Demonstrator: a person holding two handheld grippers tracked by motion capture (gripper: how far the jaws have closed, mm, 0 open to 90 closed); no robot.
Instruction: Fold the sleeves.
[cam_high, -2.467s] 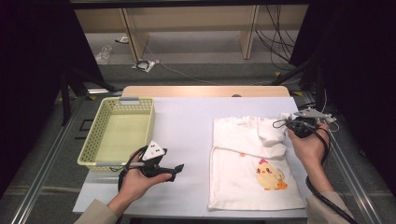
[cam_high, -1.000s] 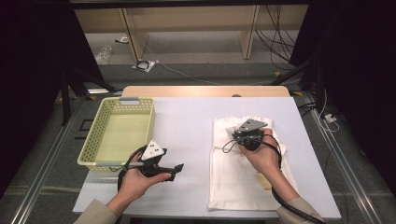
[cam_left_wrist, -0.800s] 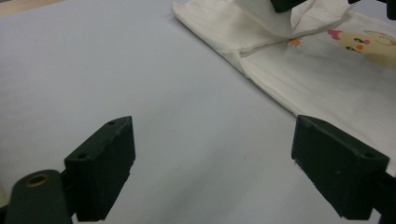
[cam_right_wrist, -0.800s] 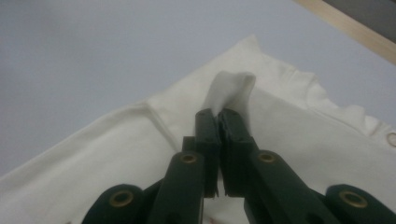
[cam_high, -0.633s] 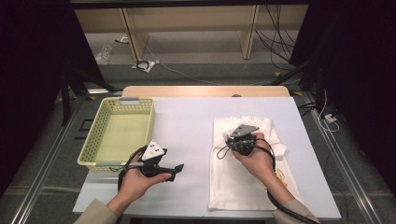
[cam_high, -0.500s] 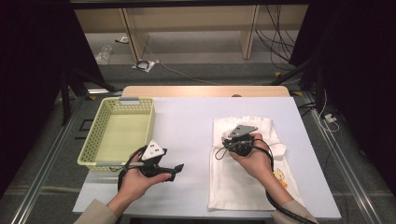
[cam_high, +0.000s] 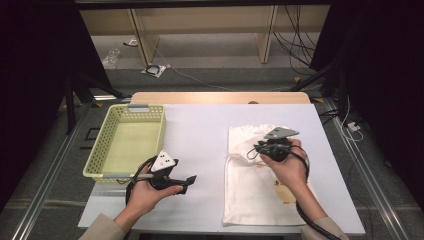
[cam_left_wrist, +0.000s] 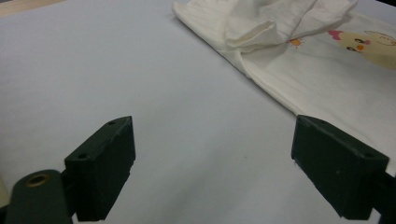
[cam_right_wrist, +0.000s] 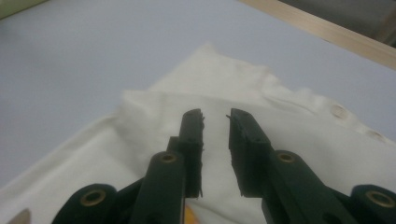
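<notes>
Sleeve fold on the white T-shirt (cam_high: 260, 195) is judged just laid; right gripper (cam_right_wrist: 215, 122) has just been opening, nothing pinched. Left gripper (cam_high: 189, 181) is held released over the table (cam_high: 200, 125). Next, a fresh hem grasp is called for.

A white worktop (cam_high: 200, 130) with a wooden strip along its far edge carries 2 things, well apart: a pale yellow-green mesh basket (cam_high: 107, 137) at its left and a white T-shirt (cam_high: 250, 195) with a chick print at its right, the far end rumpled.
</notes>
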